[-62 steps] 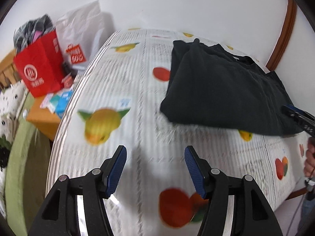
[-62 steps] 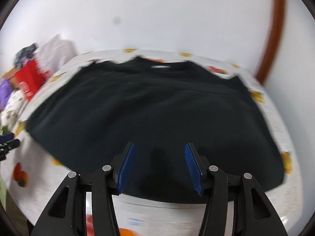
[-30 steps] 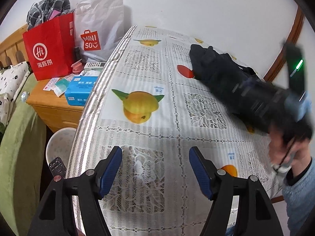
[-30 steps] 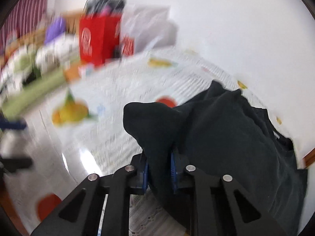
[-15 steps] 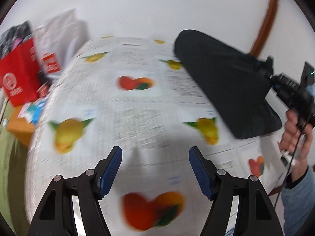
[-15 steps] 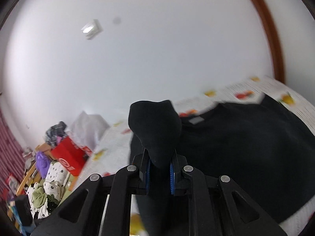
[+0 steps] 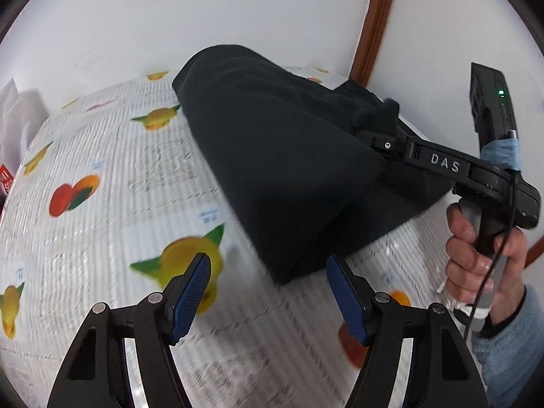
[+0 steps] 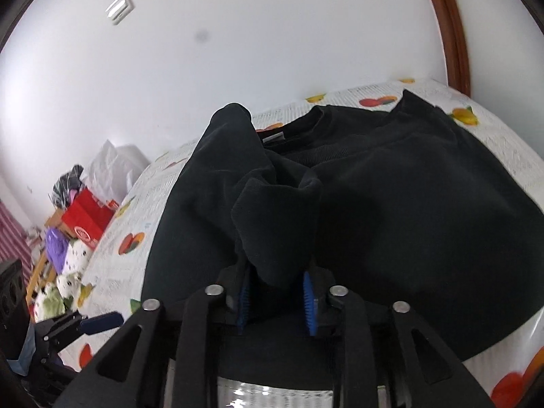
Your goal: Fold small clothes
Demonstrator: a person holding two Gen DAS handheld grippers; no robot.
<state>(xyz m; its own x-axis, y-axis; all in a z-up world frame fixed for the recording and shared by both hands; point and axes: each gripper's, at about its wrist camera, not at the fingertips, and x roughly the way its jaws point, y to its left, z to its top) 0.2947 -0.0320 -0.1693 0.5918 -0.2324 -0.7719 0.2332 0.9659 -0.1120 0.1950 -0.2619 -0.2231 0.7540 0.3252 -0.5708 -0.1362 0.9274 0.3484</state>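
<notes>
Two pairs of tongs are in view over a tabletop [image 7: 102, 204] covered by a white lace-patterned cloth printed with fruit. The right tongs [image 8: 276, 294] are pinched on a bunched fold of a black sweatshirt [image 8: 408, 204], the dark fabric rising in a lump between the blue pads [image 8: 308, 292] and spilling forward over them. In the right wrist view the sweatshirt lies spread across the tabletop with its neckline and white label toward the far wall, so its long axis runs from the near edge toward that wall; the lifted fold stands up on its left side. From the left wrist view the same sweatshirt [image 7: 289, 156] appears as a thick dark mass slanting from the far middle of the tabletop down toward the near right, its lower edge resting on the cloth just beyond the left tongs [image 7: 268, 289]. The left tongs are spread wide with nothing between their blue pads [image 7: 190, 289], held above the cloth near a yellow fruit print. The right hand [image 7: 482, 261] grips the handle of the right tool at the right edge of that view. A red bag [image 8: 86, 219] and a white plastic bag [image 8: 115, 166] sit beyond the tabletop's left end.
</notes>
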